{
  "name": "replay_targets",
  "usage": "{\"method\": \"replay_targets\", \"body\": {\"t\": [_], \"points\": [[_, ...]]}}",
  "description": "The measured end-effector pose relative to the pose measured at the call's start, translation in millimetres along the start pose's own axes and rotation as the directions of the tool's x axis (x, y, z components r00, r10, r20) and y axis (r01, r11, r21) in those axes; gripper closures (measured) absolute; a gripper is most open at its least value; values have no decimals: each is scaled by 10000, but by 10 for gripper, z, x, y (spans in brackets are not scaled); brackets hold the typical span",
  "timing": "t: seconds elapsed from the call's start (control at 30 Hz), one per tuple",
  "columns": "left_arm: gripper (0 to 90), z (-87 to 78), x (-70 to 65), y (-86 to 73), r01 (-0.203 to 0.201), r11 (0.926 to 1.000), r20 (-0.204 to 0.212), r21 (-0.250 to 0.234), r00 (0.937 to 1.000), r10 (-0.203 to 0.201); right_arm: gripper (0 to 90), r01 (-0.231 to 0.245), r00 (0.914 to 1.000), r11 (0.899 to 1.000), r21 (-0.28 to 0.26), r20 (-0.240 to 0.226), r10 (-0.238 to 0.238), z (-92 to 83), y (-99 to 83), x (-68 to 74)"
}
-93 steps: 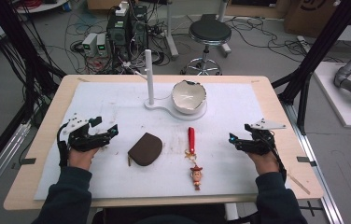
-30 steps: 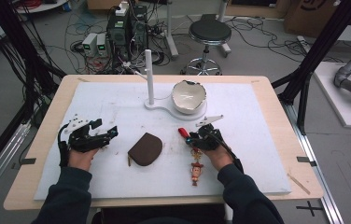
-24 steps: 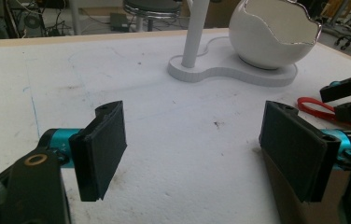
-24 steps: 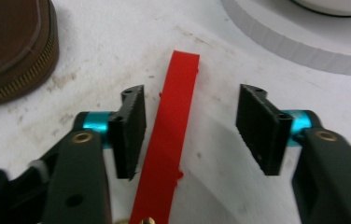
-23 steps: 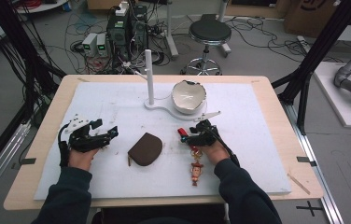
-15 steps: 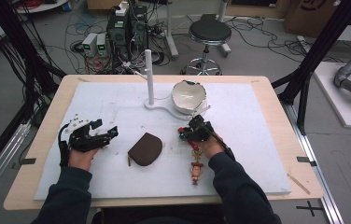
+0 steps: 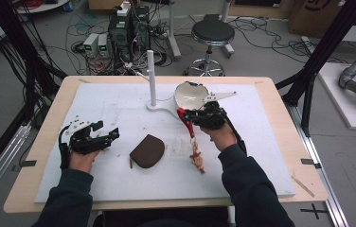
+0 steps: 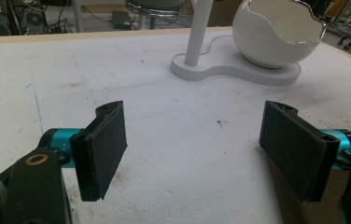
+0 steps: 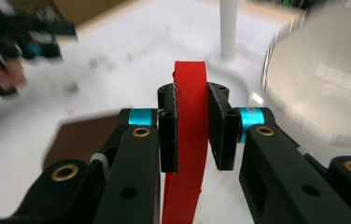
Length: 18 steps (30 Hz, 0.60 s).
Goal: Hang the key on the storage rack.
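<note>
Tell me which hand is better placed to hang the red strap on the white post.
Right. The right gripper is shut on the red strap near the white post; the left gripper sits open, farther away.

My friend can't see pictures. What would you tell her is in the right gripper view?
The right gripper has its two black jaws shut on a red strap that stands up between them. Behind it, blurred, are a white bowl with a jagged rim, a white post and a brown pouch on the white mat.
</note>
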<state>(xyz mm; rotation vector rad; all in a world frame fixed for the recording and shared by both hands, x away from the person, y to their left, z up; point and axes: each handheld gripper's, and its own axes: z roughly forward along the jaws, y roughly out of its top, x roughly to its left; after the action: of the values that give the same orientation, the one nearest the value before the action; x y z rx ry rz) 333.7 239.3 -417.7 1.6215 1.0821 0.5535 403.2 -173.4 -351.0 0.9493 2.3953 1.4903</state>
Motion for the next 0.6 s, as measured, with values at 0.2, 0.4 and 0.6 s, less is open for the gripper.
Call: {"method": "replay_targets", "body": {"t": [0.2,0.4,0.6], "points": [[230,-1,3,1,-11,10000,11,1,10000,11,764,200,9998,9956,-911,108,-191,-91,397,11],[230,-5,13,1,5,10000,20,-35,10000,-5,764,363,9990,9903,-1341,312,-324,-24,770,-24],[230,-4,24,-1,44,10000,37,-64,10000,-44,764,710,9971,9823,-1733,405,-650,94,1132,-33]]}}
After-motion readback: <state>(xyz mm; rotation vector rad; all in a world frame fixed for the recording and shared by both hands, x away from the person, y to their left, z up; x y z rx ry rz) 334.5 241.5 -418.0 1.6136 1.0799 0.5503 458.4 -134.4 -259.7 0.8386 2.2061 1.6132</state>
